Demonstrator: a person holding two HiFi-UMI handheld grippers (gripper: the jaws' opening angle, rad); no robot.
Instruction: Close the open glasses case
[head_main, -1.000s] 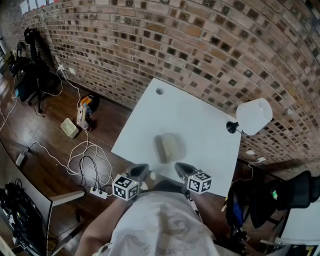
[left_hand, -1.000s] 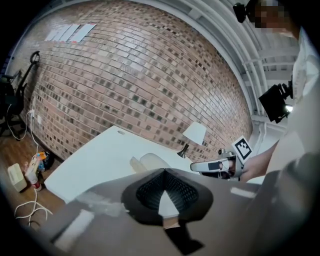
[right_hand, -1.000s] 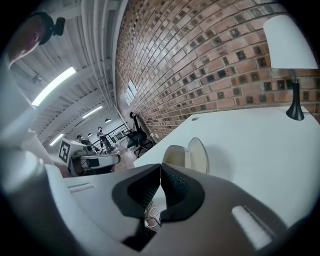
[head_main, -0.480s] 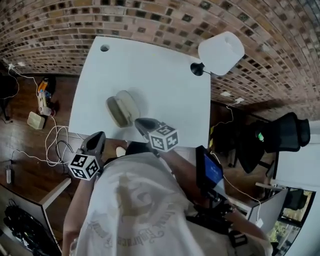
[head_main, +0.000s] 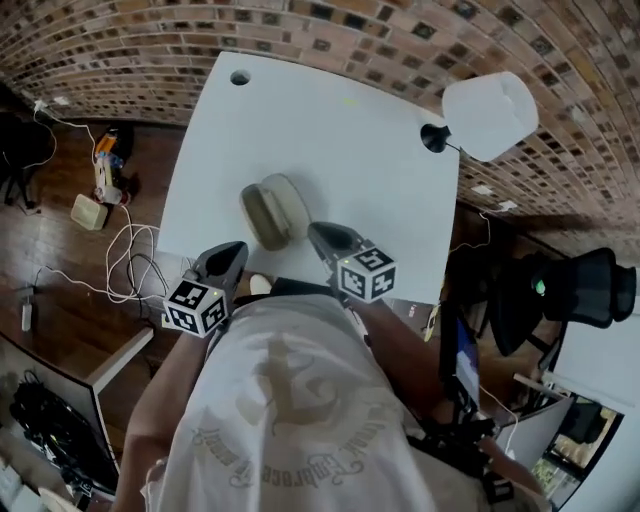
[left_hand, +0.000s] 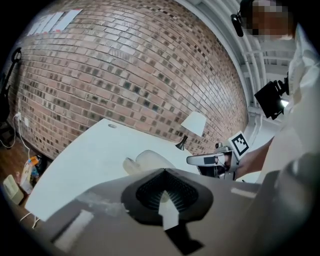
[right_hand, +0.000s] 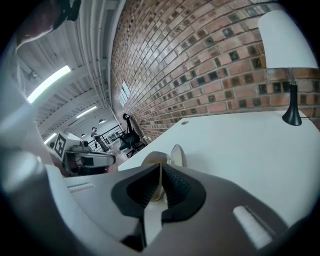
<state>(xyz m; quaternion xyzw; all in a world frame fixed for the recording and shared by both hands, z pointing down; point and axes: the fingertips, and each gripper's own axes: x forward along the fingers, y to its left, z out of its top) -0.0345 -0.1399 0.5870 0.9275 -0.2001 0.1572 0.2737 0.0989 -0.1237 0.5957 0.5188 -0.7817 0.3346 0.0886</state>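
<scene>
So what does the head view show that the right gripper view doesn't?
Only the head view: the floor cables, the person's shirt and the right gripper's marker cube.

Only the right gripper view: the ceiling lights, and the right gripper seen along its own jaws, which are shut with nothing between them.

Both: the table, the open case, the lamp, the left gripper and the brick wall.
</scene>
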